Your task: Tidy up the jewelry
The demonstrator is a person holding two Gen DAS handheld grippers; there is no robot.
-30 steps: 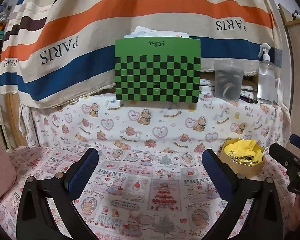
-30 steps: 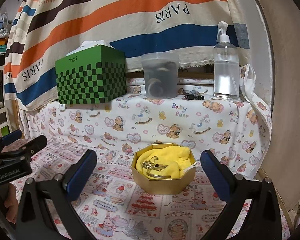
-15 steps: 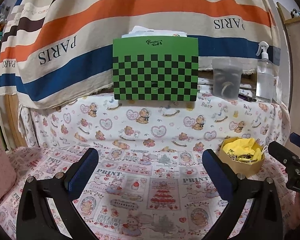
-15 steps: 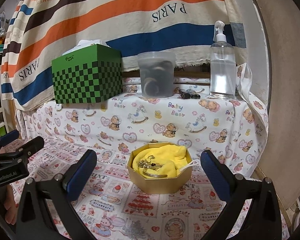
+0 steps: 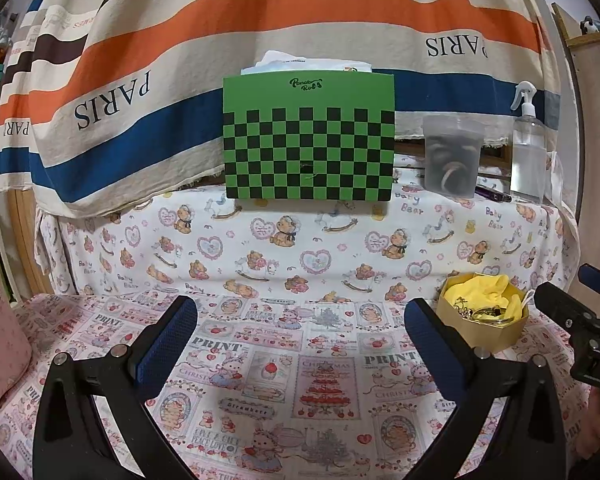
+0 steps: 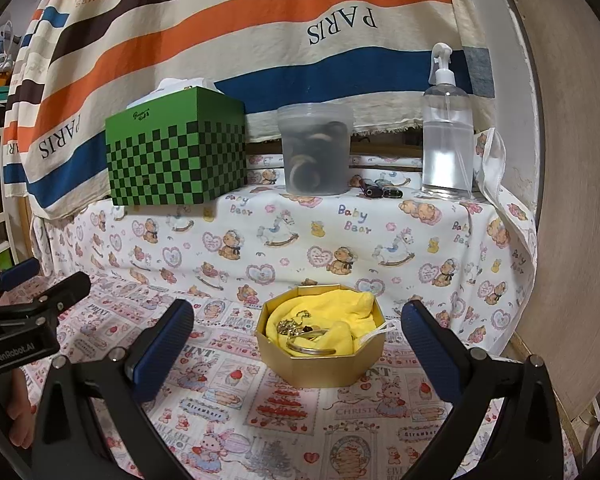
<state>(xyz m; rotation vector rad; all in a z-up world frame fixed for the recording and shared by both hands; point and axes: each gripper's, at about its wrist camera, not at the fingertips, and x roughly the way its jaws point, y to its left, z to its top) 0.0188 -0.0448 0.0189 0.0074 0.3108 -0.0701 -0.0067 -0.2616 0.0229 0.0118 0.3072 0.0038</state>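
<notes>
Blue ribbed pads line both fingers of the right gripper (image 6: 298, 320), which stands spread wide and holds nothing; the gold box (image 6: 320, 364) sits on the printed cloth (image 6: 300, 412) just ahead, framed between the two pads. The left gripper (image 5: 300, 316) is also spread wide and empty, and it points at bare cloth, with the box off to its right side, near the tip of the other gripper.

About the step, I can only judge in part. The jewelry (image 6: 300, 330) already lies together inside the box, on a yellow cloth (image 6: 340, 312), and no piece shows on the table cloth outside it. This would fit a moment when the pieces are about to be taken out and sorted, and equally a moment when they were all gathered in. Any move into the box would call for a narrow, careful pinch, because the pieces are small and lie on soft folds that could be caught with them.

The jewelry looks like gold metal: one plain bangle (image 6: 312, 348) near the front wall, and behind it a small tangled cluster with chain or charm parts, too small to tell apart. A white string or tag (image 6: 384, 328) hangs over the right rim.

Farther back, on the raised shelf, stand a green checked tissue box (image 6: 176, 152), a cloudy plastic tub (image 6: 316, 148) and a spray bottle (image 6: 446, 136).
</notes>
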